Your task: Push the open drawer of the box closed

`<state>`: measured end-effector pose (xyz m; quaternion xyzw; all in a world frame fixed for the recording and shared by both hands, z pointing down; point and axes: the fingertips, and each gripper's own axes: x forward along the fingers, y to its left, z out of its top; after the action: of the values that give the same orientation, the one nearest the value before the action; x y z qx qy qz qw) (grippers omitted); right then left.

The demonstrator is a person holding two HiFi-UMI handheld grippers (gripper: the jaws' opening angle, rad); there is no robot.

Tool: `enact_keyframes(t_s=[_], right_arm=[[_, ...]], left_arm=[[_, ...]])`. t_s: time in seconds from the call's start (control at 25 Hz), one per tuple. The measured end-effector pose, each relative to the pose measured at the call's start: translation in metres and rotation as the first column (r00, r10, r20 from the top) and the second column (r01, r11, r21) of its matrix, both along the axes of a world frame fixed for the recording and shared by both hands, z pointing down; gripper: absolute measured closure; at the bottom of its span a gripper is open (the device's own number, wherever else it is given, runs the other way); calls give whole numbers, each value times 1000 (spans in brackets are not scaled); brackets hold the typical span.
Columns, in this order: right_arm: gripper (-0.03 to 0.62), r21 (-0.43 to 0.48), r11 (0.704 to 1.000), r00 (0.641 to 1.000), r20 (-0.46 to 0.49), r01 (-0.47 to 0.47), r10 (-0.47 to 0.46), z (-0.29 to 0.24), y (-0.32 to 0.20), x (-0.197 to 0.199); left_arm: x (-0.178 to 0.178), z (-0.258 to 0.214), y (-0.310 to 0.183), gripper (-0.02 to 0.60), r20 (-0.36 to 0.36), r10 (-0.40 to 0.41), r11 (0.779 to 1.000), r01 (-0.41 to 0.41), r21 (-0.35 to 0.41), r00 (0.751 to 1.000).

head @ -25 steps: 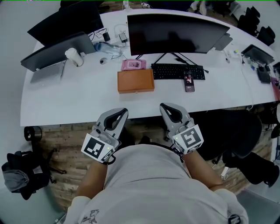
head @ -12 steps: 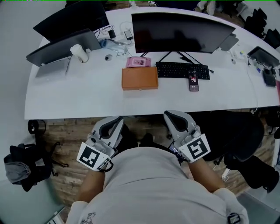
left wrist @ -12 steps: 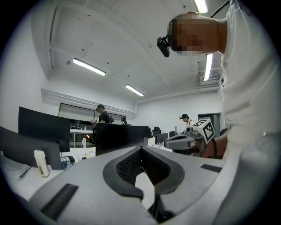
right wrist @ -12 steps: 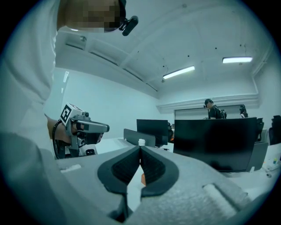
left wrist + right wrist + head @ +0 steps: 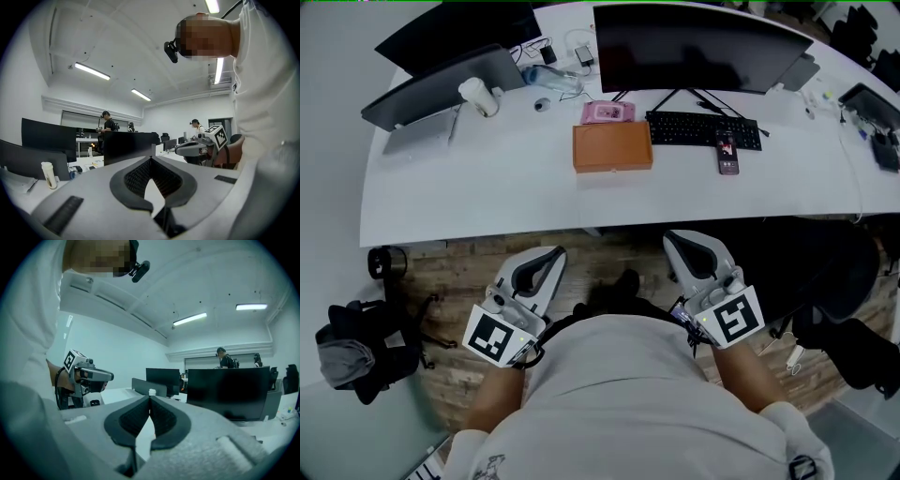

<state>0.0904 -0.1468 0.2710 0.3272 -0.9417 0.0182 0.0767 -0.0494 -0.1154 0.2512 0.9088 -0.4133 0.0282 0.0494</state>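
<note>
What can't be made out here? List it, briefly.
- Orange box, head view: too small to tell whether it stands open.
- Phone, head view: screen too small to read.
- Gripper views: box unseen; left gripper and right gripper fill the lower frame.

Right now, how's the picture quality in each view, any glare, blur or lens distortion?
Head view: evenly lit and mostly sharp, but the wide lens bows the white desk edge into a curve. Left gripper view: round fisheye frame with black corners; the ceiling strip lights blow out white. Right gripper view: same fisheye frame, with a bluish cast.
</note>
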Motion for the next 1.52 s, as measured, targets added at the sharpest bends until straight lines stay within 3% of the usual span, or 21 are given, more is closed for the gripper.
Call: enact_keyframes(t_s=[0.52, 0.92, 1.52], right_arm=[[591, 20, 999, 999, -22, -43, 44, -16, 95, -68], [591, 54, 996, 997, -47, -66, 69, -21, 169, -125], [591, 77, 989, 991, -46, -123, 127, -31, 234, -165]], left_arm=[[-70, -12, 90, 581, 4, 46, 999, -46, 21, 999], [-123, -19, 145, 581, -75, 76, 997, -73, 38, 994], [-163, -24, 202, 581, -109, 110, 993, -104, 61, 988]])
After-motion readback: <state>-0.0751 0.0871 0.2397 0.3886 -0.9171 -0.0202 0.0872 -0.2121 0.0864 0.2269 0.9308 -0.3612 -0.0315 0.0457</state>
